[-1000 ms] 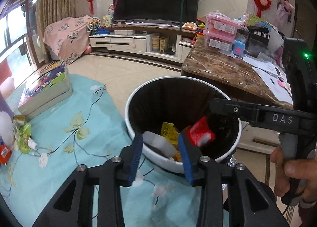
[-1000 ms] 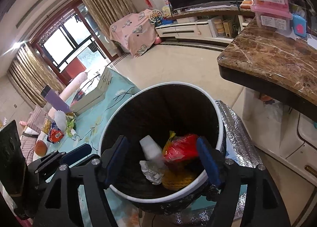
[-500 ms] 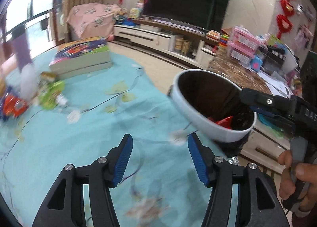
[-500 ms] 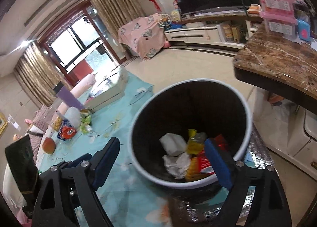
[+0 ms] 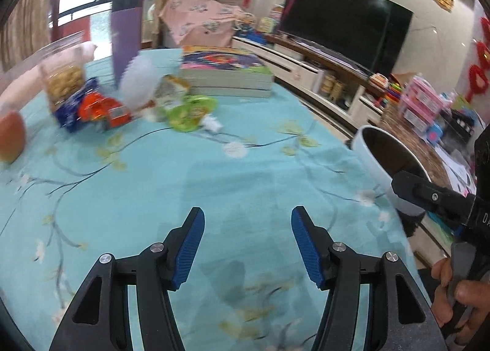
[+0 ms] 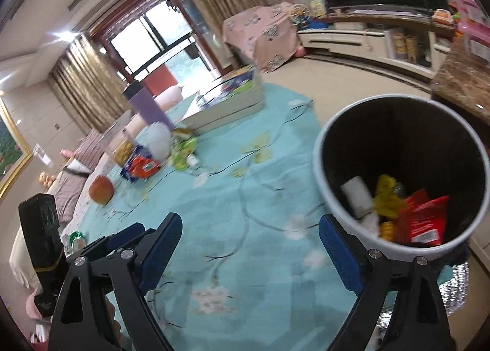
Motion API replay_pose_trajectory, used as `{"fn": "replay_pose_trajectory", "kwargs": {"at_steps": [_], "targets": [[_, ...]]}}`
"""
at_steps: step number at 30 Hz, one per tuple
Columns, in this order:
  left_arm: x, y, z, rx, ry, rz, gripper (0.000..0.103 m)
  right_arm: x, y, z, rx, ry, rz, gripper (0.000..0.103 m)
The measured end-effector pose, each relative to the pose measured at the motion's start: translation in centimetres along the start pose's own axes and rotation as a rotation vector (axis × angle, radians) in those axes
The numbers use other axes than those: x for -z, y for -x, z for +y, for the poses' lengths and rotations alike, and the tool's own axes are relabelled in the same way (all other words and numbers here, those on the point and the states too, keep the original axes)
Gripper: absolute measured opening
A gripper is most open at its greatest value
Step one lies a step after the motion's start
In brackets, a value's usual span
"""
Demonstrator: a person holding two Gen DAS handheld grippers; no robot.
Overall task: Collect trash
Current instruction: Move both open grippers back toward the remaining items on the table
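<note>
Both tools hang empty over a turquoise floral tablecloth point(image 5: 245, 173): the left gripper point(image 5: 247, 246) has its blue pads parted about halfway with nothing between them, and the right gripper point(image 6: 249, 254) stands wider, its jaws opening onto bare cloth. Just right of the right gripper sits the white-rimmed bin point(image 6: 401, 173), holding a red packet point(image 6: 425, 222), yellow wrapper and white scraps. The step in hand looks like the reach for the next load; that calls for crossing to the far-left pile, where an orange-and-blue snack bag point(image 5: 92, 108), a green wrapper point(image 5: 190, 110) and crumpled white paper lie near stacked books point(image 5: 226, 75), and closing on one piece
</note>
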State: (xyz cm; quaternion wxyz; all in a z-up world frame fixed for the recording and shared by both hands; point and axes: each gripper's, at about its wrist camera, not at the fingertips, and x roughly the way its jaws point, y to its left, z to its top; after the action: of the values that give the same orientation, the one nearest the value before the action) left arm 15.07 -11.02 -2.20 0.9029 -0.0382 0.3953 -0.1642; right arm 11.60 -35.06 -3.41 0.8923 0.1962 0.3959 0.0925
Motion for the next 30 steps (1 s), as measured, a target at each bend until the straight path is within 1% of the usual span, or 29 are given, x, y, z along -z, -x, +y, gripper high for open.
{"fn": "replay_pose_trajectory", "kwargs": {"at_steps": [4,8,17,19,24,30], "targets": [[0.6,1.0,2.0,-0.029,0.042,-0.004,0.061,0.4,-1.3,1.5,-0.026,0.015,0.018,0.092],[0.9,1.7,4.3,-0.075,0.085,-0.006,0.061,0.5,-2.9,2.9,-0.043,0.032,0.035,0.092],[0.3,2.8,8.3,-0.143,0.173,-0.014,0.062,0.2,-6.9,5.2,-0.088,0.056,0.067,0.092],[-0.1,2.6,9.0,-0.152,0.183,-0.014,0.064,-0.1,-7.8,6.0,-0.094,0.067,0.073,0.092],[-1.2,1.4,10.3,-0.166,0.203,-0.012,0.065,-0.9,-9.7,7.1,-0.106,0.087,0.075,0.092],[-2.9,-1.1,11.2,-0.185,0.194,-0.003,0.067,-2.1,-12.1,7.9,-0.117,0.094,0.088,0.092]]}}
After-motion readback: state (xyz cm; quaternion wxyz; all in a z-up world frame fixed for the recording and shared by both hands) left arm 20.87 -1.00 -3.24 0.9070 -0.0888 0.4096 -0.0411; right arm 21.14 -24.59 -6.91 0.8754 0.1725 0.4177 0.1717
